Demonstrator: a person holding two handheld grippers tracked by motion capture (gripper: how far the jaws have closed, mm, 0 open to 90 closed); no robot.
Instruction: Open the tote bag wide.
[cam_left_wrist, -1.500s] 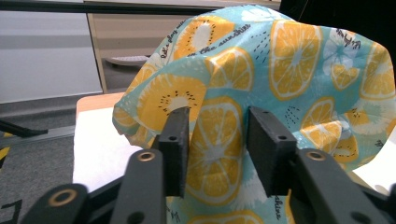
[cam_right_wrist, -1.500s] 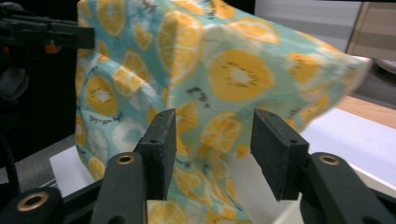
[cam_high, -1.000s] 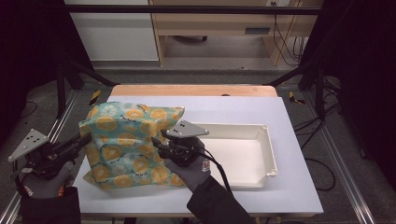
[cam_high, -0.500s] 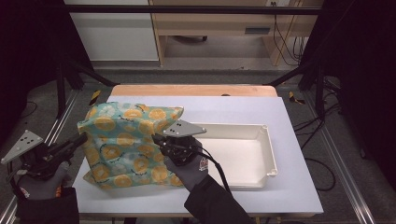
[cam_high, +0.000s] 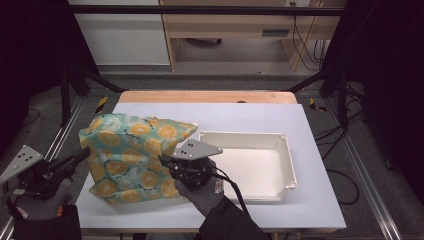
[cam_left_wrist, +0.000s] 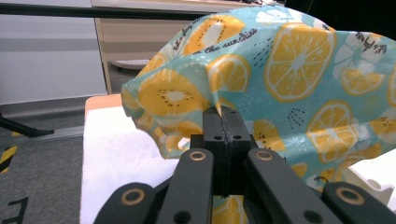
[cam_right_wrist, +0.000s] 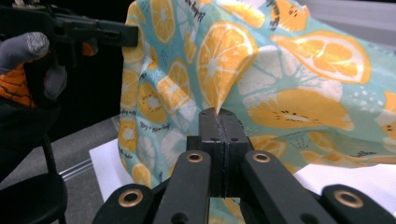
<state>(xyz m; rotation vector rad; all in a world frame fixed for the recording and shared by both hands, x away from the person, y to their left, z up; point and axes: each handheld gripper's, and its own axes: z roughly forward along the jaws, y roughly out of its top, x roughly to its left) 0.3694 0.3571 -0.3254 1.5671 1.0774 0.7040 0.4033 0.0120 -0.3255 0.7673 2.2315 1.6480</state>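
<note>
While both grippers, left gripper (cam_left_wrist: 223, 112) and right gripper (cam_right_wrist: 218, 114), are pinching the soft, light cloth bag (cam_high: 132, 152), fingers clenched, edges are offering the surest hold.

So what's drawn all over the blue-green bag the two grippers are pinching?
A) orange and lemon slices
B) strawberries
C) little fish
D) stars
A: the bag is covered in round orange and yellow citrus slices, seen up close in both gripper views, where the left gripper and the right gripper each pinch a fold of it.
</note>
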